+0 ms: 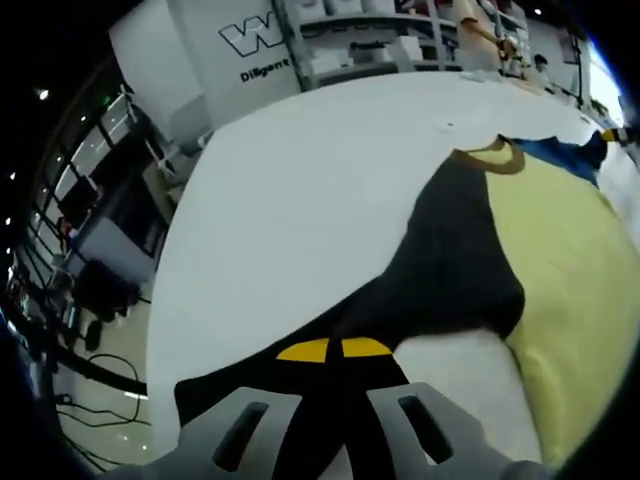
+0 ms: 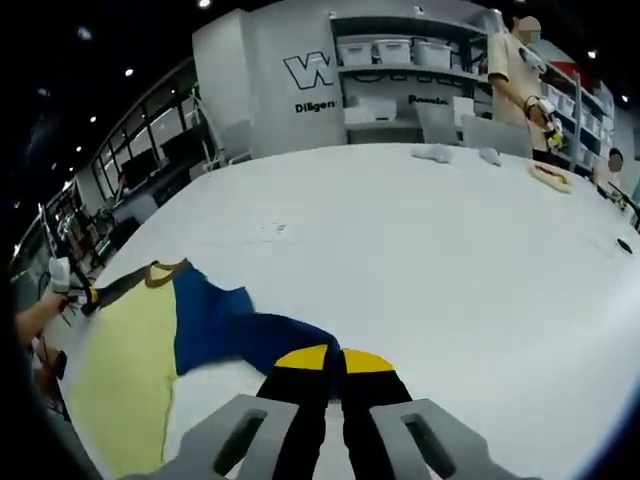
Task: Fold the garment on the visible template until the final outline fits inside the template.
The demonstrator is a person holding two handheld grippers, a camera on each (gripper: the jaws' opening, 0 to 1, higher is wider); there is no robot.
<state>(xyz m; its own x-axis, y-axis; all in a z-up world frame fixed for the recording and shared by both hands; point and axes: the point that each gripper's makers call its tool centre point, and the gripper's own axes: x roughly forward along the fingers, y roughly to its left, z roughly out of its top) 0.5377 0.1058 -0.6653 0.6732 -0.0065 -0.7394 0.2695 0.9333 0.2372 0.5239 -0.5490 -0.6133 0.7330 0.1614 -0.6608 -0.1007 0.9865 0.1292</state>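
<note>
A dark blue garment (image 1: 455,270) with a tan collar (image 1: 495,160) lies partly over the pale yellow template (image 1: 575,270) on the white table (image 1: 300,190). My left gripper (image 1: 334,349) is shut on a dark edge of the garment, its yellow tips close together. In the right gripper view the garment (image 2: 225,320) runs from its collar (image 2: 165,272) across the template (image 2: 115,370) to my right gripper (image 2: 335,358), which is shut on a blue edge. The left gripper (image 2: 85,295) appears at the far left beside the collar. The right gripper (image 1: 612,133) peeks in at the far right.
A person (image 2: 515,60) stands at the far side of the table (image 2: 420,250) by shelves. Two grey items (image 2: 435,152) and a tan object (image 2: 550,177) lie near the far edge. The table's left edge (image 1: 175,300) drops to the floor with cables.
</note>
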